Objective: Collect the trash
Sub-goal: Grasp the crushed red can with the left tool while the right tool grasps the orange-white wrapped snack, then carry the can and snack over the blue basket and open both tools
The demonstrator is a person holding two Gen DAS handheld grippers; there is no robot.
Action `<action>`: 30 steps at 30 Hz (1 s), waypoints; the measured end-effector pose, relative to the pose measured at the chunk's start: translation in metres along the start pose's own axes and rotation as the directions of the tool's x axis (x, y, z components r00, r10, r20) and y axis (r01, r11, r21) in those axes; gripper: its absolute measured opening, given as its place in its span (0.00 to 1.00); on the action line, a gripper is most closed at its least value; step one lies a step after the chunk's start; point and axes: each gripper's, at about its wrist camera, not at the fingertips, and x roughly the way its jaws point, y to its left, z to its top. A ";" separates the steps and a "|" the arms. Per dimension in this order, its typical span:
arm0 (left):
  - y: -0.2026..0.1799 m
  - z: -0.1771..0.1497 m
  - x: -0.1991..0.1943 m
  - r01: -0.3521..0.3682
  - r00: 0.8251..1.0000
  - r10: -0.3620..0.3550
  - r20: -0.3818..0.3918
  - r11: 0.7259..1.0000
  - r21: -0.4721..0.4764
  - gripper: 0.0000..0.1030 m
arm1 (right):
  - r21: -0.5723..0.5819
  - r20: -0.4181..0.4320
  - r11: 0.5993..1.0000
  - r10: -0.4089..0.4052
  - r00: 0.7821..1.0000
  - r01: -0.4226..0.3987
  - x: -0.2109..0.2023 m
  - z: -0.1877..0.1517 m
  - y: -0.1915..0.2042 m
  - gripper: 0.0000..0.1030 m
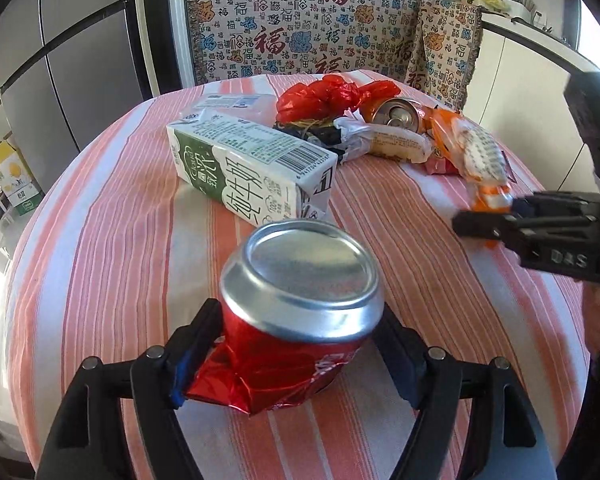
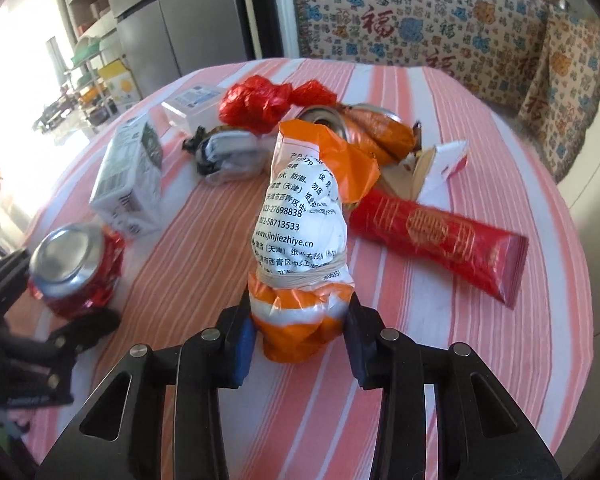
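A crushed red can (image 1: 300, 312) stands bottom up on the pink striped tablecloth (image 1: 112, 248), between the fingers of my left gripper (image 1: 296, 320). The left pad touches its crumpled foil and a strip of cloth shows beside the right pad, so this gripper is open around it. In the right wrist view the can (image 2: 76, 268) and left gripper (image 2: 64, 288) sit at the left edge. My right gripper (image 2: 300, 300) is shut on an orange and white plastic bundle (image 2: 300, 232) tied with a rubber band, which stands up from the pads. The right gripper (image 1: 480, 224) also appears at the right of the left wrist view.
More trash lies behind: a green and white milk carton (image 1: 252, 168), a knotted red plastic bag (image 1: 332, 96), an orange can (image 1: 396, 114), a black and white wrapper (image 2: 224, 156), a long red packet (image 2: 440, 240), a small white box (image 2: 192, 104). Patterned chair backs (image 1: 300, 20) stand beyond the table.
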 end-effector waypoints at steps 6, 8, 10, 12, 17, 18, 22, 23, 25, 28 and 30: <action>0.000 -0.001 -0.001 -0.002 1.000 0.002 0.001 1.000 0.002 0.75 | 0.030 -0.060 0.998 0.061 0.996 -0.060 -0.034 -0.031 -0.008 0.42; 0.001 0.000 0.000 -0.002 1.000 0.002 0.001 1.000 0.002 0.75 | 0.038 -0.053 0.999 0.040 0.998 -0.038 -0.038 -0.034 -0.015 0.42; 0.001 0.000 0.000 -0.004 1.000 0.004 0.000 1.000 0.003 0.75 | 0.048 -0.050 0.999 0.028 0.998 -0.025 -0.036 -0.035 -0.018 0.42; 0.002 0.000 0.000 -0.004 1.000 0.004 0.001 1.000 0.003 0.75 | 0.060 -0.048 0.998 0.028 0.998 -0.025 -0.036 -0.035 -0.020 0.42; 0.002 0.000 0.000 0.000 1.000 0.000 0.002 1.000 0.001 0.75 | 0.015 -0.020 1.000 -0.019 1.000 0.020 -0.036 -0.033 -0.018 0.60; 0.003 0.001 0.000 0.006 1.000 -0.006 0.003 1.000 -0.002 0.75 | 0.003 -0.016 1.000 -0.025 1.000 0.025 -0.038 -0.033 -0.017 0.60; 0.012 0.003 -0.004 0.091 0.996 -0.091 0.007 0.996 -0.007 0.75 | -0.072 0.005 0.997 -0.028 1.000 0.029 -0.040 -0.023 -0.004 0.60; 0.014 0.004 -0.005 0.105 0.994 -0.105 0.006 0.994 -0.003 0.75 | -0.086 0.008 0.996 -0.029 1.000 0.029 -0.039 -0.021 -0.002 0.60; 0.013 0.006 -0.011 0.107 0.994 -0.108 0.017 0.994 0.012 0.75 | -0.121 0.007 0.992 -0.028 1.000 0.028 -0.037 -0.015 0.006 0.60; 0.010 0.009 -0.015 0.113 0.993 -0.114 0.017 0.993 0.047 0.75 | -0.153 -0.012 0.988 -0.038 0.999 0.036 -0.030 -0.009 0.011 0.57; 0.008 0.009 -0.018 0.112 0.993 -0.114 0.018 0.992 0.063 0.61 | -0.158 -0.027 0.987 -0.025 0.999 0.021 -0.029 -0.008 0.013 0.38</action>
